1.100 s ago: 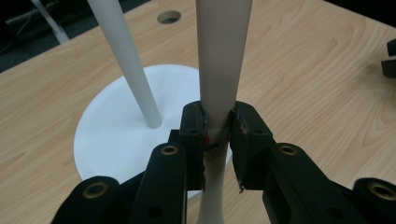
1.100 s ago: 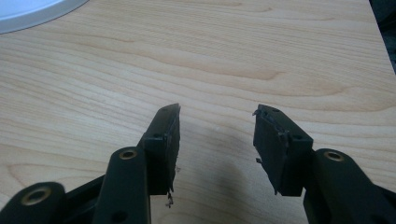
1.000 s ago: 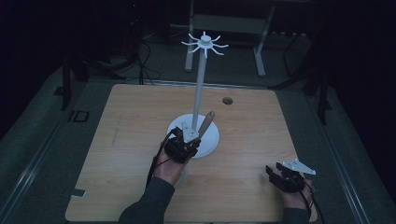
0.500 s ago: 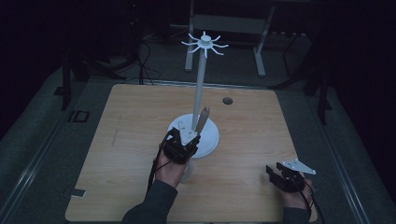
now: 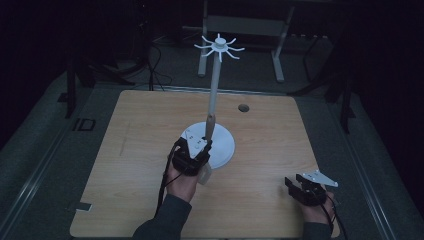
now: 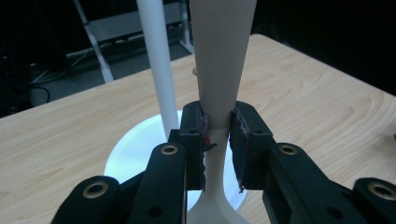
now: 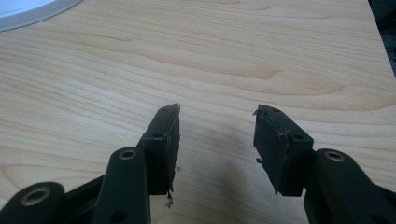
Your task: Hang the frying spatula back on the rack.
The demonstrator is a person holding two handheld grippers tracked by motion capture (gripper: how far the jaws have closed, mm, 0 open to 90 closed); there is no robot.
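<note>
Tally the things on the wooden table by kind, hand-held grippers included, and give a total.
White stand with hook arms: 1
Pale utensil with a tapered handle, clamped in the left hand-held gripper: 1
Hand-held grippers, left and right: 2
Total: 4

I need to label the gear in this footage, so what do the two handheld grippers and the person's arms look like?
Both grippers are black, with two flat jaws fixed by brass-coloured rivets. The left gripper has reddish marks on its worn pads; a black cable trails along the forearm. The right gripper carries a grey three-cornered plate on top. The person wears dark long sleeves.
</note>
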